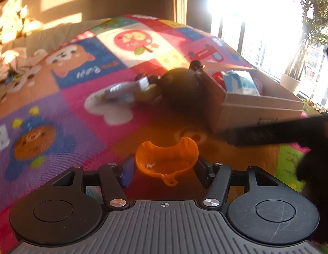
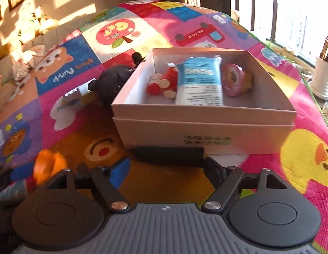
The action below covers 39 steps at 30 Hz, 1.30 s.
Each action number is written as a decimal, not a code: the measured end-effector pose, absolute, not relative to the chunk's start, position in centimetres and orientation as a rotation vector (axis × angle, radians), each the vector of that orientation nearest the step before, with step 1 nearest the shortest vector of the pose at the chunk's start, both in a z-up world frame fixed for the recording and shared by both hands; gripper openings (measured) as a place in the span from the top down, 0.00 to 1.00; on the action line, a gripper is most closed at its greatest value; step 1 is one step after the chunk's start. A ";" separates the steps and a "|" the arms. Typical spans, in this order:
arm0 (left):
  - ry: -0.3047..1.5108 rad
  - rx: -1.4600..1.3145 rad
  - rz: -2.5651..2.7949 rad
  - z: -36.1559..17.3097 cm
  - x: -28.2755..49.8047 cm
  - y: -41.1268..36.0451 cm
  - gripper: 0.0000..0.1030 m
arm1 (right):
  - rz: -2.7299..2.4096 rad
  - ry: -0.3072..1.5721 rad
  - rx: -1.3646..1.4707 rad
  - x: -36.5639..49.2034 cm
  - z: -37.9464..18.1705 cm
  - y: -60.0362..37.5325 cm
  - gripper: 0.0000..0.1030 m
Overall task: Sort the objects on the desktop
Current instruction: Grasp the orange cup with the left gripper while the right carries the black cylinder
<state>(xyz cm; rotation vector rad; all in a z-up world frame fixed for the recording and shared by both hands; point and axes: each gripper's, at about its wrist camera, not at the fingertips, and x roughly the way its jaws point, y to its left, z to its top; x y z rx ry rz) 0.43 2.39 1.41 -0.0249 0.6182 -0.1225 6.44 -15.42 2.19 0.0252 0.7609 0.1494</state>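
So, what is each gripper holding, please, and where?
Left gripper flanks the orange shell at its sides; grip cannot be told. Right gripper holds nothing.

Right gripper (image 2: 165, 167) jaws spread wide, nothing pressed between the pads. Long black bar (image 2: 170, 153) lying flat on the play mat (image 2: 269, 169) just ahead of the jaws, against the front wall of the cardboard box (image 2: 206, 135). Inside the box: blue-and-white packet (image 2: 198, 82) in the middle, red-and-white item (image 2: 164, 82) to its left, pink round piece (image 2: 232, 79) to its right. Black plush toy (image 2: 113, 82) touching the box's left wall, small packet (image 2: 74, 98) beside it. Blurred orange plastic piece (image 2: 48, 165) at lower left. White plant pot (image 2: 322, 78) at far right.
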 end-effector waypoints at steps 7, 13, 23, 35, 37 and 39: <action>0.618 -0.022 -0.127 1.4 -0.4 2.5 0.37 | 0.111 0.771 0.006 6.9 1.8 -15.4 0.28; 0.643 0.032 -0.197 1.7 -1.9 0.8 0.38 | 0.408 0.879 -0.068 2.8 3.6 -20.7 0.28; 0.327 0.119 -0.351 14.1 -2.4 -4.4 0.38 | 0.407 0.410 -0.077 -4.7 16.6 -31.1 0.28; 0.386 0.141 -0.395 11.6 7.8 -9.2 0.31 | 0.388 0.429 0.045 5.1 16.8 -32.1 0.28; 0.424 0.121 -0.374 10.4 9.2 -8.5 0.17 | 0.405 0.474 0.085 7.8 15.5 -31.5 0.27; 0.452 0.092 -0.358 9.4 9.2 -7.0 0.11 | 0.397 0.527 0.131 9.9 14.1 -31.5 0.27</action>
